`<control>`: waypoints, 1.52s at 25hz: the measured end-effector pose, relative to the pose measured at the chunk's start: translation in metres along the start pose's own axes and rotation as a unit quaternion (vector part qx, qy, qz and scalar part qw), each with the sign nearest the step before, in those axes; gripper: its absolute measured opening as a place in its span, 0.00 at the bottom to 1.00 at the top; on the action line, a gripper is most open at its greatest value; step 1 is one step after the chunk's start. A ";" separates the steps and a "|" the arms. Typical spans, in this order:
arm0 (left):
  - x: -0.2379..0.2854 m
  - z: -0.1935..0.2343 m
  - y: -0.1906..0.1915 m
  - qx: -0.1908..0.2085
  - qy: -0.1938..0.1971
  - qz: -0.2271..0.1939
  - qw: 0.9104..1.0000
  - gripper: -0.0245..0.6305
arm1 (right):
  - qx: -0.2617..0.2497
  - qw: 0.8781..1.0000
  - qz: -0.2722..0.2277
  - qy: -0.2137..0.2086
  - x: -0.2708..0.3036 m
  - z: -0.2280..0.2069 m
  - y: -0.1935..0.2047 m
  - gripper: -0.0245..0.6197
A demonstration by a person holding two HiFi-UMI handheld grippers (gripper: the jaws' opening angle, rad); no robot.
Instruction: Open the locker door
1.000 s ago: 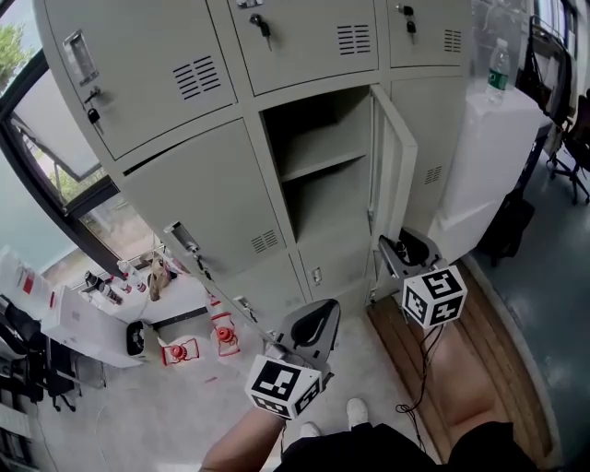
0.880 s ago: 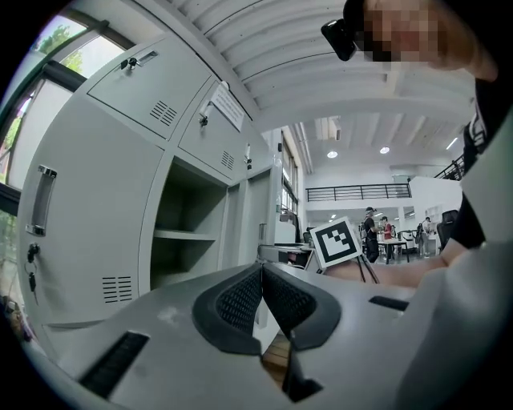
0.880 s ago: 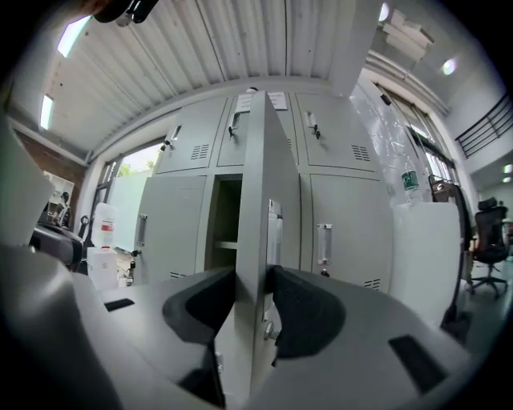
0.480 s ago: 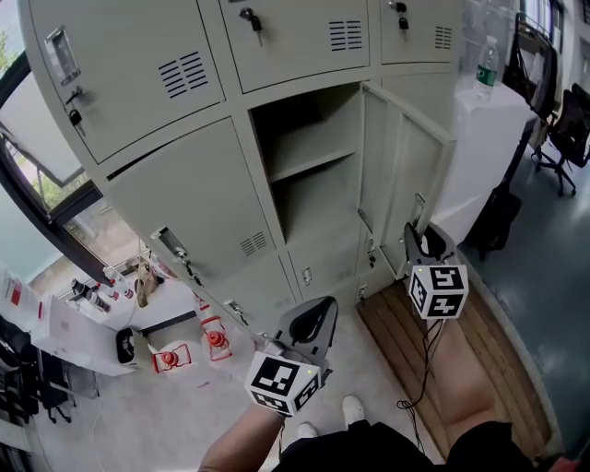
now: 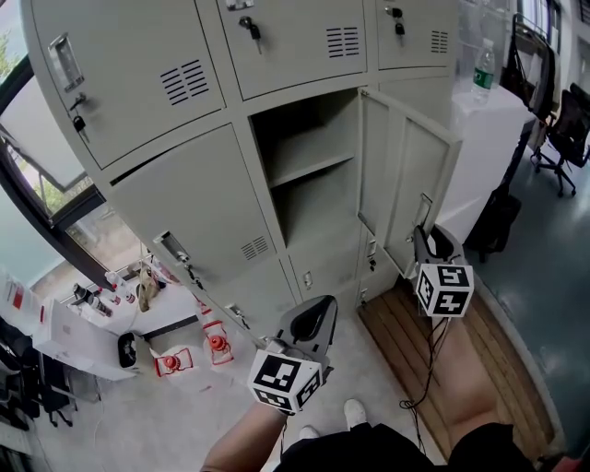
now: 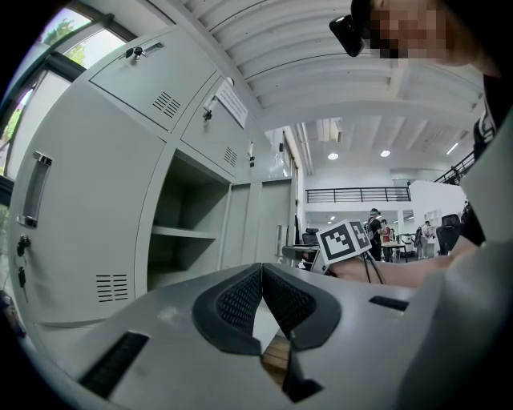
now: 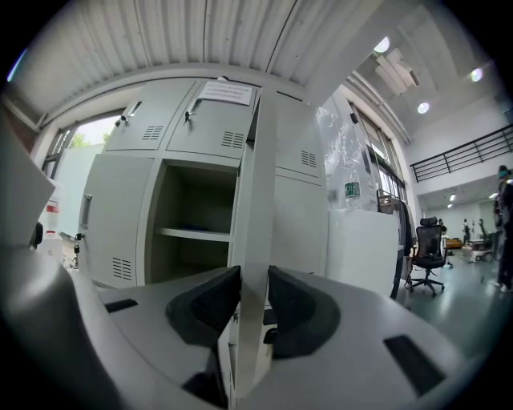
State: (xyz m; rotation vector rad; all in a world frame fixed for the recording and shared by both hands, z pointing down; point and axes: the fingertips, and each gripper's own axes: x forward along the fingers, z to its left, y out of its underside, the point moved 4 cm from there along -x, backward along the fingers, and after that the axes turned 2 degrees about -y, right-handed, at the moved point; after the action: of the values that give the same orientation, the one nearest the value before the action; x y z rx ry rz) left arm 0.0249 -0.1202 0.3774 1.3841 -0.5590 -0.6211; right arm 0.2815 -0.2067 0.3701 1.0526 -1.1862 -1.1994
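The grey locker door (image 5: 406, 184) stands swung out to the right of its open compartment (image 5: 309, 175), which holds one bare shelf. My right gripper (image 5: 426, 238) is at the door's free edge near the latch. In the right gripper view the door edge (image 7: 255, 200) runs upright between the two pads, and both pads of the right gripper (image 7: 254, 280) press on it. My left gripper (image 5: 313, 320) hangs lower, in front of the lockers, touching nothing. In the left gripper view the pads of the left gripper (image 6: 261, 268) meet at their tips with nothing between them.
Shut locker doors with keys (image 5: 251, 26) surround the open one. A thin door edge (image 5: 198, 286) juts out at lower left. A water bottle (image 5: 481, 66) stands on a white cabinet (image 5: 479, 138) to the right. Wooden boards (image 5: 461, 369) lie underfoot, floor clutter (image 5: 171, 359) at left.
The locker door has swung further out to the right. My right gripper moved with it and its jaws narrowed onto the door edge. The left gripper stayed about where it was.
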 end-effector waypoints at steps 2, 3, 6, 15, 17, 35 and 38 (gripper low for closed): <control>-0.001 0.000 -0.001 -0.001 0.000 -0.001 1.000 0.06 | 0.007 1.000 0.004 0.003 -0.003 -0.003 0.002 0.28; -0.002 -0.001 -0.002 -0.001 0.001 -0.002 1.000 0.06 | 0.011 1.000 0.005 0.005 -0.005 -0.006 0.003 0.28; -0.005 -0.002 -0.002 -0.001 0.004 -0.002 1.000 0.06 | 0.017 1.000 0.007 0.008 -0.012 -0.009 0.005 0.26; -0.026 -0.001 -0.003 0.000 0.004 -0.002 1.000 0.06 | 0.006 0.999 -0.004 -0.033 -0.043 0.028 -0.003 0.12; -0.033 0.001 -0.003 0.000 0.003 -0.002 1.000 0.06 | 0.007 0.998 -0.005 -0.057 -0.050 0.046 -0.005 0.12; -0.121 0.034 0.007 -0.015 -0.019 0.003 1.000 0.06 | 0.019 0.981 -0.007 -0.193 -0.125 0.206 -0.011 0.12; -0.135 0.039 0.012 -0.017 -0.024 0.006 1.000 0.06 | 0.017 0.979 -0.002 -0.204 -0.135 0.225 -0.006 0.12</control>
State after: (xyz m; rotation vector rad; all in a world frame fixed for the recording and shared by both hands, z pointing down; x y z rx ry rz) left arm -0.0987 -0.0532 0.3930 1.3355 -0.5931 -0.6529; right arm 0.0587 -0.0679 0.3752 0.8556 -1.5224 -1.4465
